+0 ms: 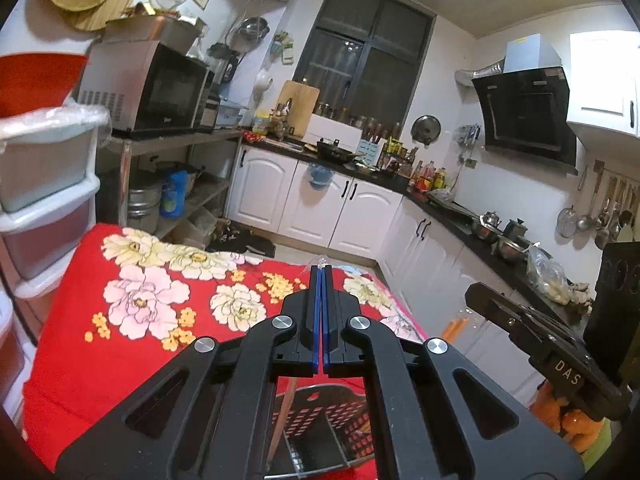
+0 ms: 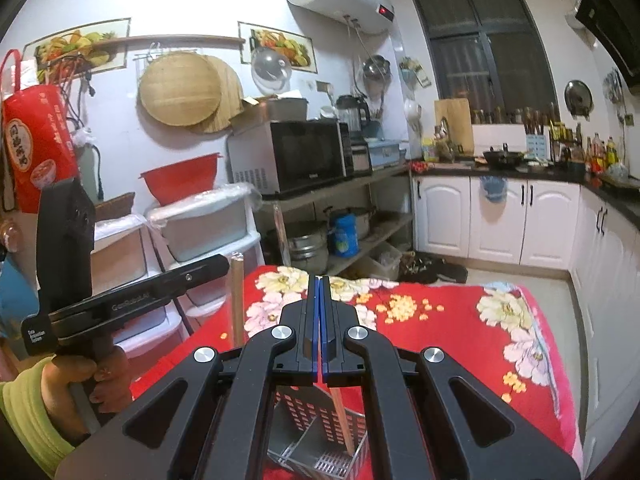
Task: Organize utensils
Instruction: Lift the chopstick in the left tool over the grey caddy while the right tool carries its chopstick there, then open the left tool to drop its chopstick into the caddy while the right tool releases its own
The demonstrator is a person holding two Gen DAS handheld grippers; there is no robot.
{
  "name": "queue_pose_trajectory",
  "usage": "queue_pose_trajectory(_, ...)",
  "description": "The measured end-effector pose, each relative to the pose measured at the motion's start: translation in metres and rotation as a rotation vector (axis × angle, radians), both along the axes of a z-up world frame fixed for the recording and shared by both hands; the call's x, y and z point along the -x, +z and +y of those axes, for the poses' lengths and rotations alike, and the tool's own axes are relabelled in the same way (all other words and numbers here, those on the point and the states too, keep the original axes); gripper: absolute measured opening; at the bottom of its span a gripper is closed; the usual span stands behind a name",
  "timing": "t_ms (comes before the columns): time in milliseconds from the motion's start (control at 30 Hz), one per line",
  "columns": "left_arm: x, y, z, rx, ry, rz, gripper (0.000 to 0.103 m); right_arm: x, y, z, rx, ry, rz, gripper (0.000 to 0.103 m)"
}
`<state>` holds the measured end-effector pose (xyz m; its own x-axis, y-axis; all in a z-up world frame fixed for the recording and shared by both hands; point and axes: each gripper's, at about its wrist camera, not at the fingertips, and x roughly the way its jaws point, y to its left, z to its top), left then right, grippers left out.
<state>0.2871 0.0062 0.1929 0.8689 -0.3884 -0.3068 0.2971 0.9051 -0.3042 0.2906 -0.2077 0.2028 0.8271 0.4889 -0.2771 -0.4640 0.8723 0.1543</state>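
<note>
Utensil holder (image 1: pixel 320 432) beneath closed left tool (image 1: pixel 320 270).

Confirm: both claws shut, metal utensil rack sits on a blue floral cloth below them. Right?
Wrong colour. The cloth is red with a floral print, as the right wrist view shows. The rest holds: left claw and right claw are shut, with the metal utensil rack on the cloth below.

The letters "DAS" stand in white on the black body of the right gripper (image 1: pixel 568 372), seen from the left wrist camera. From the right wrist camera, the black arm of the left gripper (image 2: pixel 132 300) has small pale letters that look like "GenRobot.AI". A red bag (image 2: pixel 38 144) hanging on the wall has big Chinese signs, too blurry to read.
</note>
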Motion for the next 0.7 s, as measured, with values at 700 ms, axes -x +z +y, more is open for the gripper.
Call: queue_pose_trajectory(700,-0.002,-0.051,0.012,-0.012,0.031,0.035,0.0,0.0,-0.047,-0.014,-0.007,-0.071,0.106,0.001)
